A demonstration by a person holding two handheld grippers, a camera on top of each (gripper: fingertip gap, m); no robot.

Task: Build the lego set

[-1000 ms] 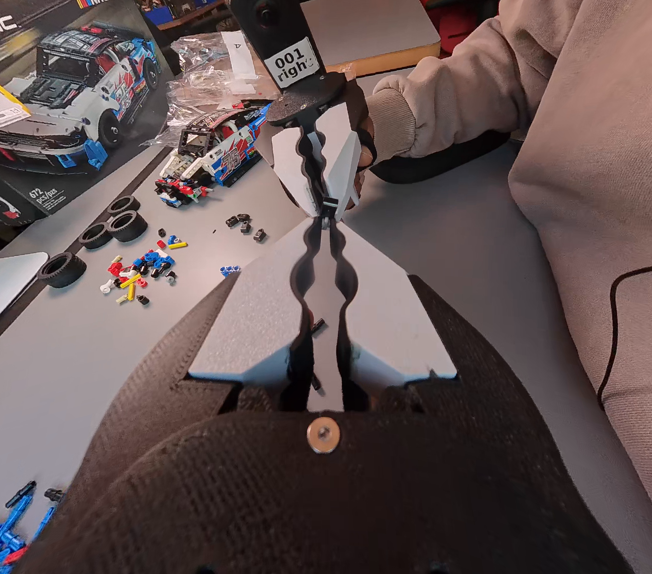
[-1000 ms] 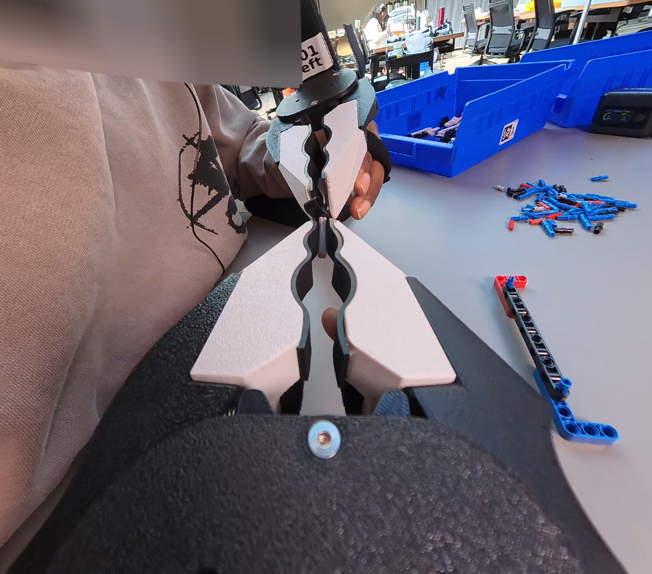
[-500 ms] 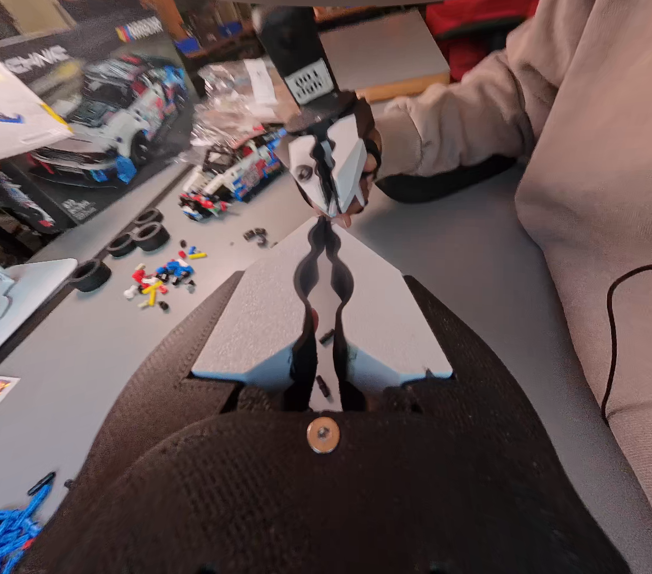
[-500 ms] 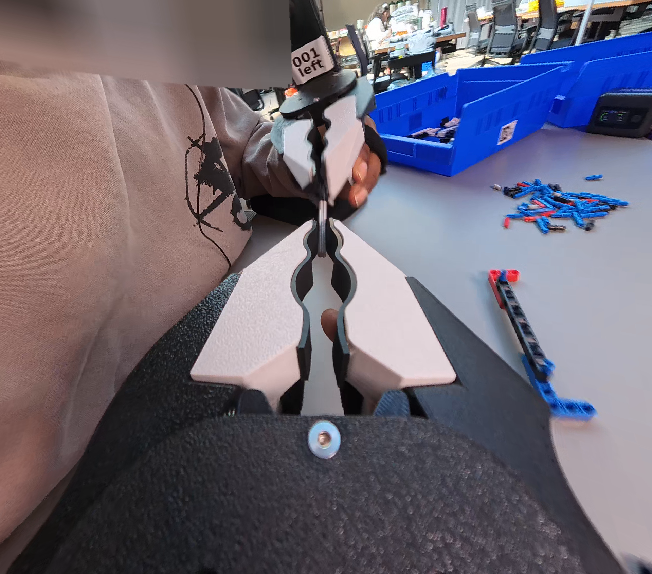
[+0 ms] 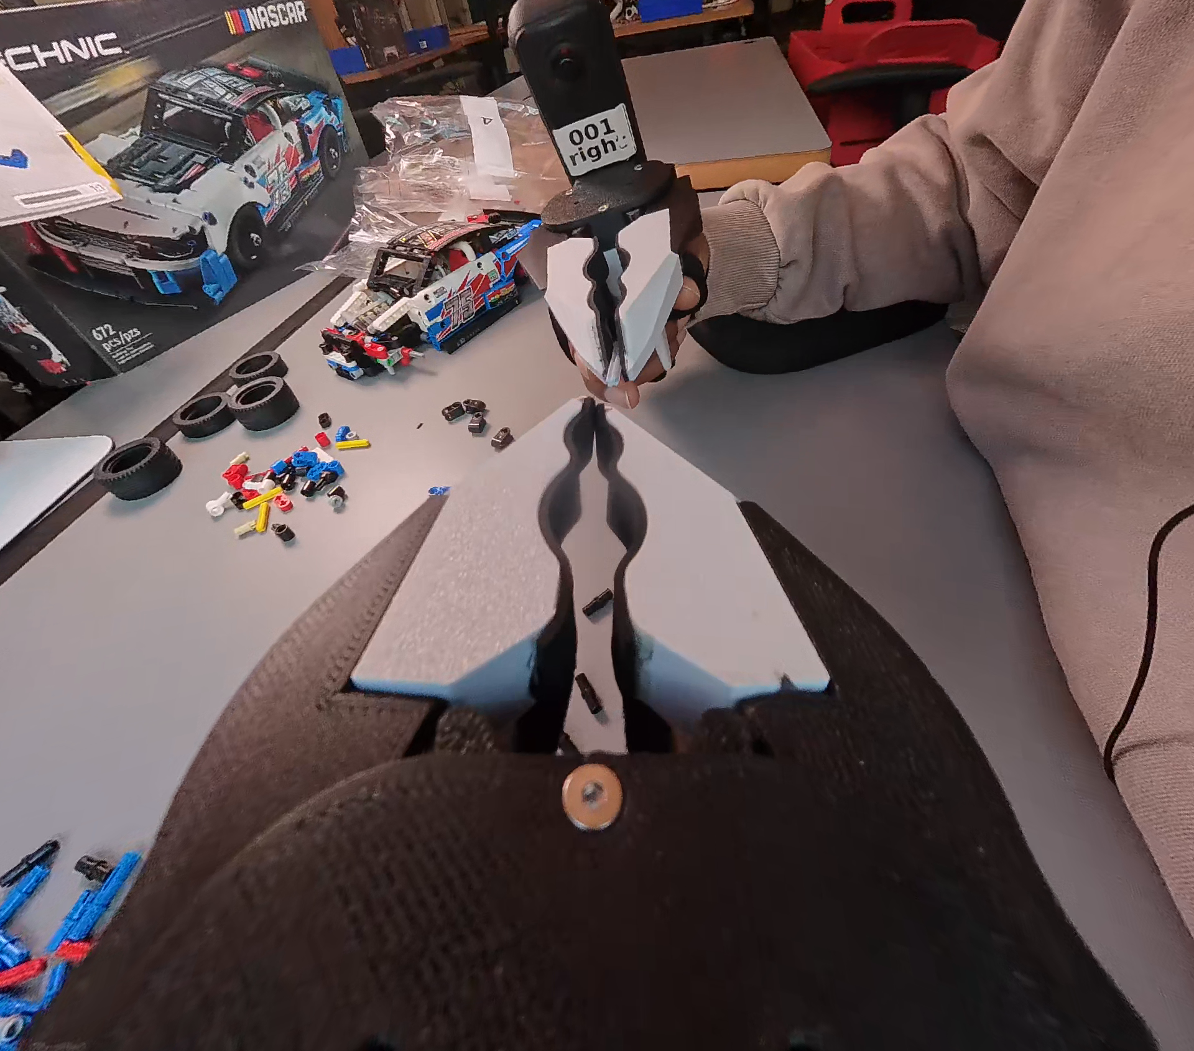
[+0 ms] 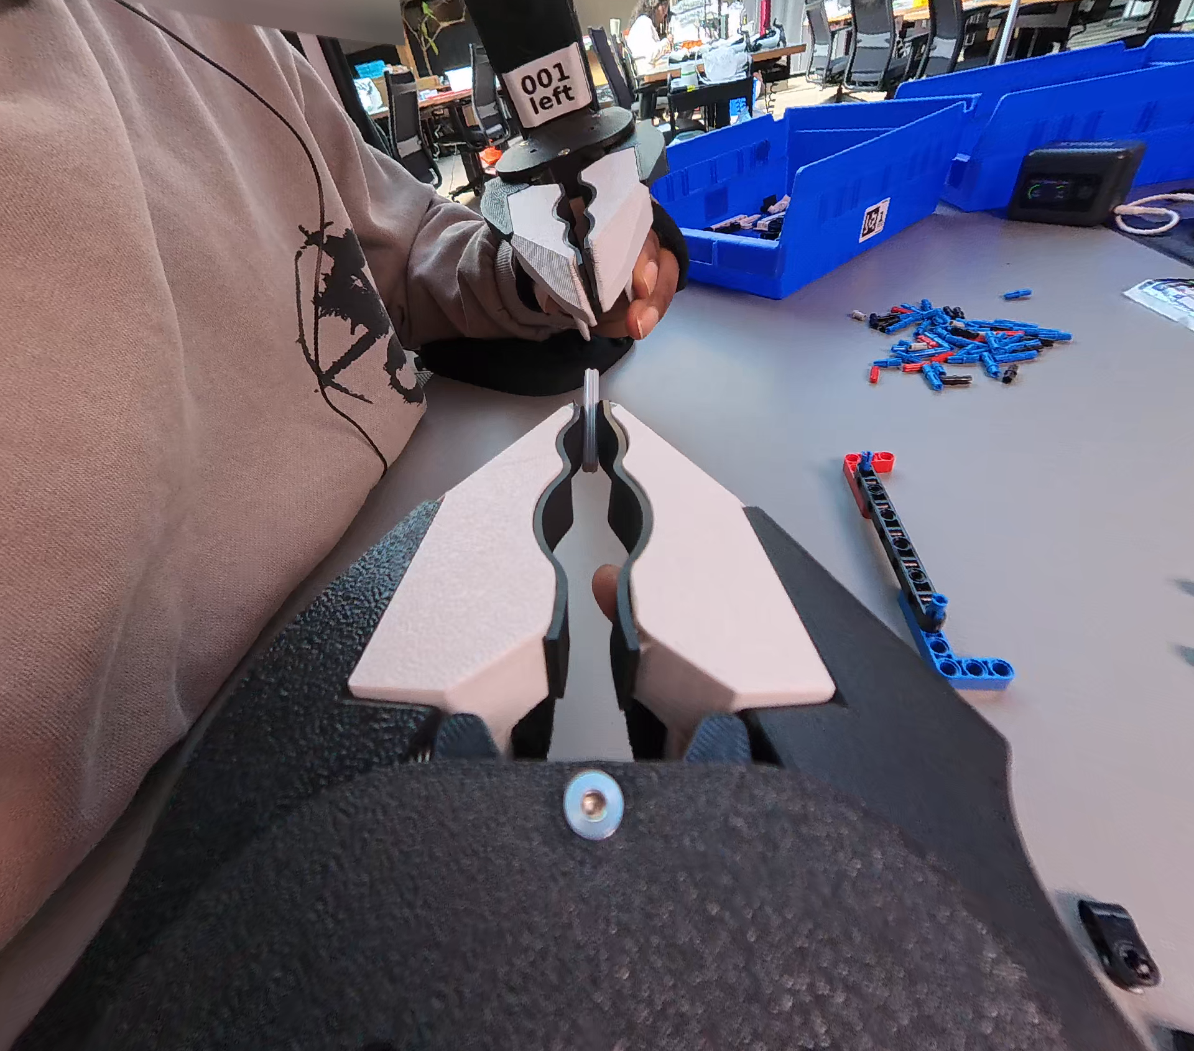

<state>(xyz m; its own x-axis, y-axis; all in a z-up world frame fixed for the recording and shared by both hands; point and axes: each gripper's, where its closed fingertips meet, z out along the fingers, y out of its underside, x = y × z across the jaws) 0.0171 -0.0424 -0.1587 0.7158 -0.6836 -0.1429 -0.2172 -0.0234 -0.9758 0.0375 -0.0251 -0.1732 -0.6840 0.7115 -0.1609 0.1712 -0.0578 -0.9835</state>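
Observation:
My right gripper (image 6: 589, 406) is shut on a thin grey lego piece (image 6: 589, 425) held edge-on, with its tip poking out past the fingertips. It also shows in the left wrist view (image 5: 614, 370), pointing down at my left gripper (image 5: 591, 406). The left gripper is shut with nothing visible in it, and it shows in the right wrist view (image 6: 591, 312) a short gap from the grey piece. A partly built lego car (image 5: 433, 303) stands on the grey table (image 5: 807, 471) to the left. A black beam with red and blue ends (image 6: 898, 548) lies to the right.
The set's box (image 5: 161, 167), plastic bags (image 5: 446, 148), several tyres (image 5: 258, 393), loose coloured pieces (image 5: 284, 484) and black connectors (image 5: 475, 416) lie at the left. A pile of blue pins (image 6: 963, 338), blue bins (image 6: 814, 206) and a black device (image 6: 1076, 180) are right. The person's torso is close by. My hands' fingertips stand some 4 cm from each other.
The two grippers were tip to tip on the grey piece. They have drawn apart, and the piece has stayed in the right gripper.

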